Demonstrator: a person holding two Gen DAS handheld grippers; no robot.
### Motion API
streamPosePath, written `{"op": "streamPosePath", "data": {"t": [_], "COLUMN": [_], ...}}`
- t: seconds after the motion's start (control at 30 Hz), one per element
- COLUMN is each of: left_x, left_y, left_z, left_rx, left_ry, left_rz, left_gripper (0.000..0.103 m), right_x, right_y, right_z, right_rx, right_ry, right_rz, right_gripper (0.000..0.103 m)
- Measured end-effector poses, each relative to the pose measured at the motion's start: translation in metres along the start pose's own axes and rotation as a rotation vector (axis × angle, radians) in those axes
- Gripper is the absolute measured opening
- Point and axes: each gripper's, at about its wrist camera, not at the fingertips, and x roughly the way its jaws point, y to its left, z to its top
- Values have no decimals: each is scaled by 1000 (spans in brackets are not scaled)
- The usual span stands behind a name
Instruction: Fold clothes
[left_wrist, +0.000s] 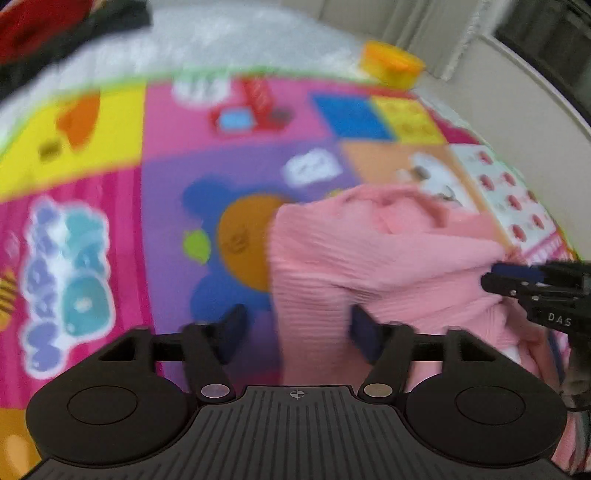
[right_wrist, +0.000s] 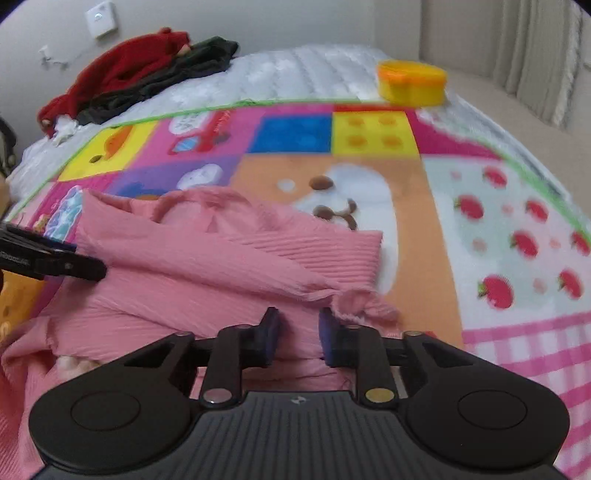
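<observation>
Your left tongs (left_wrist: 295, 332) gape wide over the pink garment's (left_wrist: 369, 251) edge, gripping nothing. Your right tongs (right_wrist: 299, 334) stand narrowly apart, pink cloth bunched between them. The garment lies on the patterned mat (right_wrist: 406, 221) on the bed; a yellow container (right_wrist: 412, 83) sits beyond.

I saw a white quilted bed (right_wrist: 295, 70) carrying a colourful play mat (right_wrist: 424, 229), a far-left clothes pile (right_wrist: 140, 70), and a far-right yellow box (right_wrist: 412, 81).
</observation>
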Motion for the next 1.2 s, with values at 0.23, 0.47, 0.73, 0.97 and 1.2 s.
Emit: {"op": "streamPosePath", "data": {"t": [0.23,0.47,0.73,0.97,1.2], "left_x": [-32,17,-18,-121,-141], "left_y": [23,8,-21,-44,-55], "left_z": [20,37,25,-37,-131], "left_rx": [-120,-176,-10,99,199], "left_ry": [-81,-8,-25,-15,217], "left_rz": [-194,-111,-120,-175,-111], "left_gripper": [81,80,18,16,33], "right_x": [-30,38,-48,-157,-175], "right_y": [-38,-28,6,20,39], "right_z": [36,42,33,-24,-118], "right_rx": [171,213,43,-35,-271], "right_ry": [-92,42,-40,0,215], "right_rz": [55,6,127,195,66], "right_gripper": [46,48,9,9,16]}}
